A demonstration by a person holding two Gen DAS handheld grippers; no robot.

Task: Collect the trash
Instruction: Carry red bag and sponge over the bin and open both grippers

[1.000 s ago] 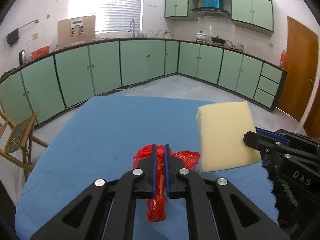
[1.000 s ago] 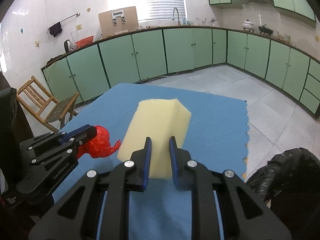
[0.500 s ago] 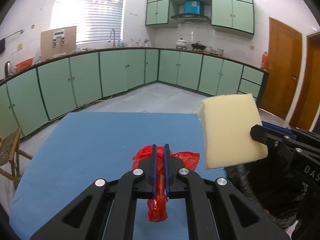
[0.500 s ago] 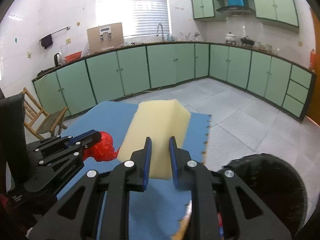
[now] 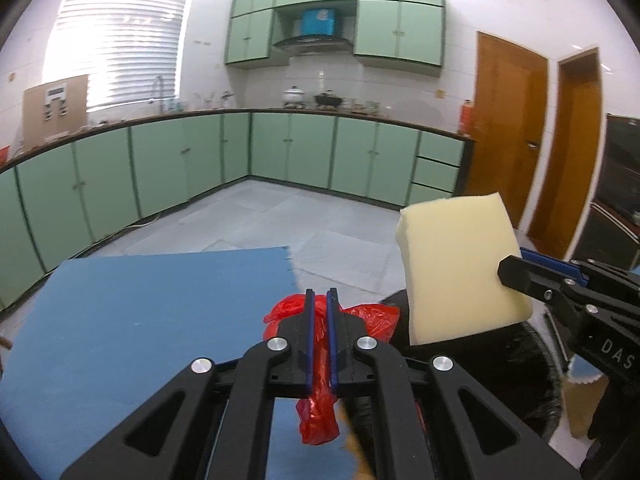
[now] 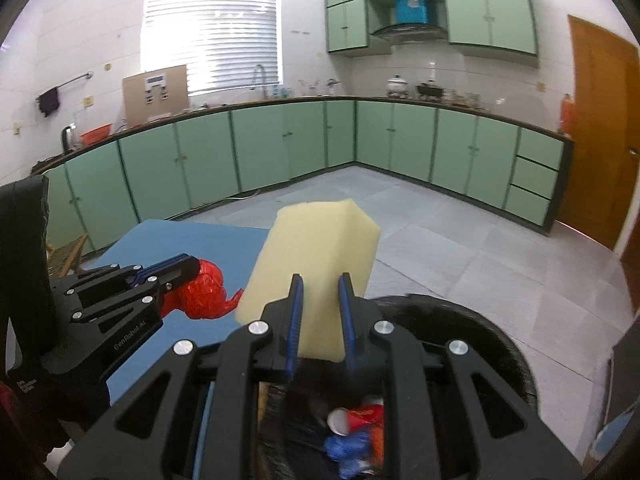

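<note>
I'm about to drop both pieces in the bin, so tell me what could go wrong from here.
1. The left claw holds the red plastic bag over the blue table edge, apparently short of the black trash bag; released now, it may miss.
2. The right claw pinches only the yellow foam block's near end, so it could tilt out and bounce off the rim.

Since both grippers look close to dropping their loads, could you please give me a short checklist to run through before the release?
1. Right gripper shut on the yellow sponge: ok.
2. Left gripper shut on the red plastic bag: ok.
3. Sponge above the black trash bag opening: ok.
4. Red bag clear of the blue table edge and over the opening: cannot tell.
5. Room left in the trash bag: ok, trash lies low inside.
</note>
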